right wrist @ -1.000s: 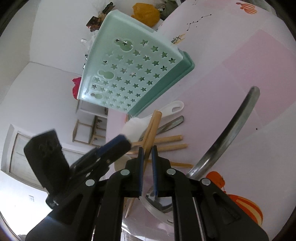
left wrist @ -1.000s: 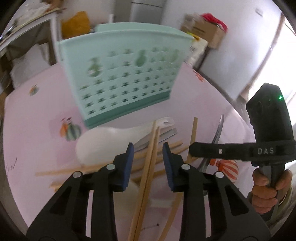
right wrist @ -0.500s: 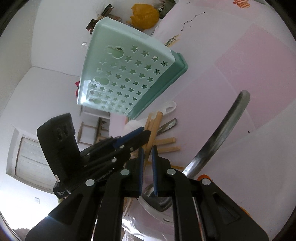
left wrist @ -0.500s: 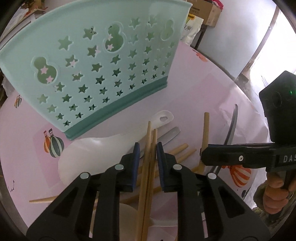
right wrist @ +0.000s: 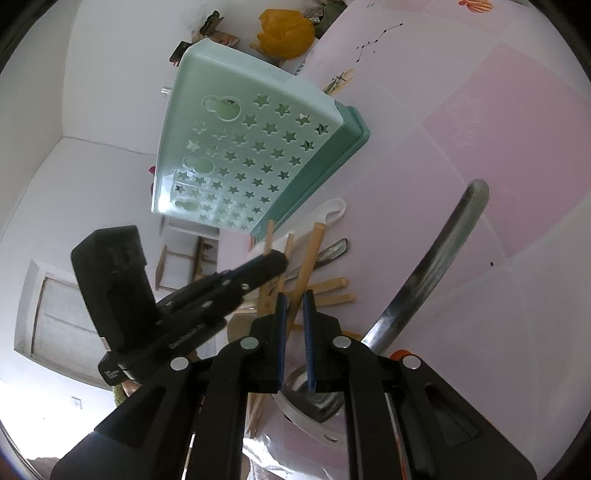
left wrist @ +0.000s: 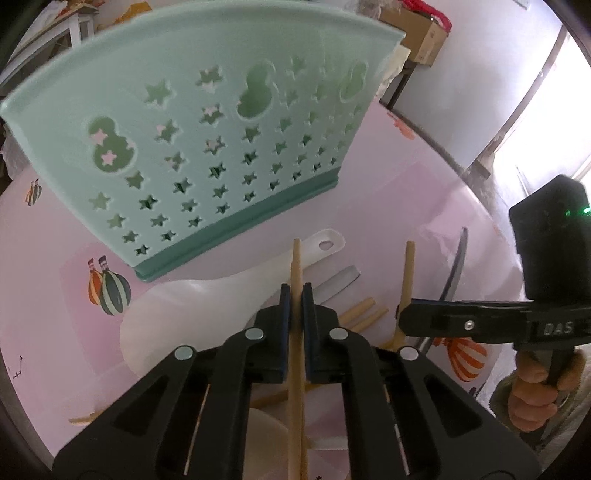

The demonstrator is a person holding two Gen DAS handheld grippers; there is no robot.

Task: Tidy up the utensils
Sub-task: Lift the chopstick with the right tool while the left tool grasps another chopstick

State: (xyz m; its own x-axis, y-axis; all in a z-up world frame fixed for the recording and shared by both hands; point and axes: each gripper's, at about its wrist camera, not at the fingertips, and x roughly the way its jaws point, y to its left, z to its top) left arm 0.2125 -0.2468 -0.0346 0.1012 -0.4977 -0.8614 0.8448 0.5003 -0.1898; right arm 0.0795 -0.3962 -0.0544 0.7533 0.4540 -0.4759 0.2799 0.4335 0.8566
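A mint-green utensil holder (left wrist: 207, 155) with star holes stands on the pink table, also in the right wrist view (right wrist: 255, 162). My left gripper (left wrist: 296, 295) is shut on a pair of wooden chopsticks (left wrist: 296, 269), lifted above a white rice paddle (left wrist: 221, 295). My right gripper (right wrist: 292, 301) is shut on one wooden chopstick (right wrist: 308, 258); it shows in the left wrist view (left wrist: 408, 280) held upright to the right. My left gripper appears in the right wrist view (right wrist: 273, 260).
Several more chopsticks (left wrist: 364, 314) and a metal handle (left wrist: 340, 282) lie on the pink cloth (left wrist: 388, 192). A steel ladle (right wrist: 432, 266) lies at the right. A white bowl (left wrist: 266, 432) sits under my left gripper. Boxes (left wrist: 417, 33) stand beyond the table.
My left gripper closed on the chopsticks and lifted them towards the holder. My right gripper rose with its chopstick, moving apart from the left one.
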